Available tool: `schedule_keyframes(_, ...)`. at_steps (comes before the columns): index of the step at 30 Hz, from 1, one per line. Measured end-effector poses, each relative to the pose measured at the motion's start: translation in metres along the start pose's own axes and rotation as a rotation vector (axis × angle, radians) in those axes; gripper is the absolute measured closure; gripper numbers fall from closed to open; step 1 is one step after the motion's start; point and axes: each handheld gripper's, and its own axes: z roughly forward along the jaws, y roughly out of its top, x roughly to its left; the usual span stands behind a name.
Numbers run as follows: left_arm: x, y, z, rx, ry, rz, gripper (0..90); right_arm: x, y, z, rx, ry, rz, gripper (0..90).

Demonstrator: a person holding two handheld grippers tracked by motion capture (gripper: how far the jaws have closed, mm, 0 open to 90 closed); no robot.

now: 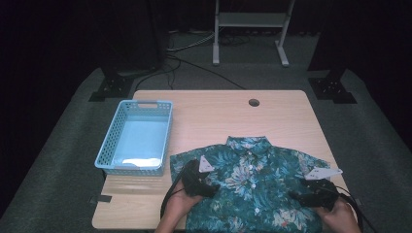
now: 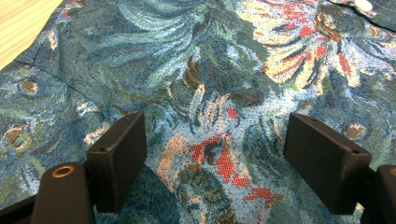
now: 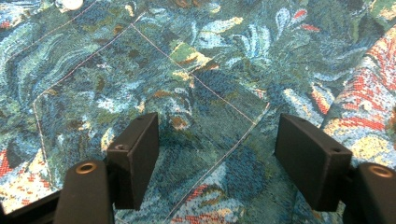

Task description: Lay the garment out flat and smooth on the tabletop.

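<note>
Left gripper (image 1: 212, 188), right gripper (image 1: 297, 196) both spread wide over floral shirt (image 1: 252, 189); blue basket (image 1: 136, 137) well apart, left.

Far table half (image 1: 272, 114) bare — basket (image 1: 136, 137) blocks left side, beside shirt (image 1: 252, 187).

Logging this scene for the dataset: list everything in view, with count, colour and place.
shirt: one, teal floral print with white buttons, spread flat at the table's near edge
basket: one, light blue, perforated walls, on the table's left side, beside the shirt
table: one, light wood, with a round cable hole near the far edge
stand: one, white metal frame, on the floor beyond the table
left hand-held gripper: one, black, jaws open over the shirt
right hand-held gripper: one, black, jaws open over the shirt's pocket
</note>
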Motion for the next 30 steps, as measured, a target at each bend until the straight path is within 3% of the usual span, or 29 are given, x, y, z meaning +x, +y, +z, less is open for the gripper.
schedule_keyframes(10, 0.011, 0.004, 0.005, -0.006, 0.008, -0.009, 20.6, -0.01, 0.009, 0.009, -0.03, 0.004, -0.004, 30.2)
schedule_keyframes(18, 0.021, 0.016, 0.01, 0.044, 0.027, -0.025, 19.7, -0.018, 0.017, 0.018, -0.05, 0.003, -0.005, 30.2)
schedule_keyframes(30, 0.04, 0.031, 0.021, 0.074, 0.042, -0.047, 17.9, -0.026, 0.03, 0.026, -0.037, 0.004, -0.005, 30.3)
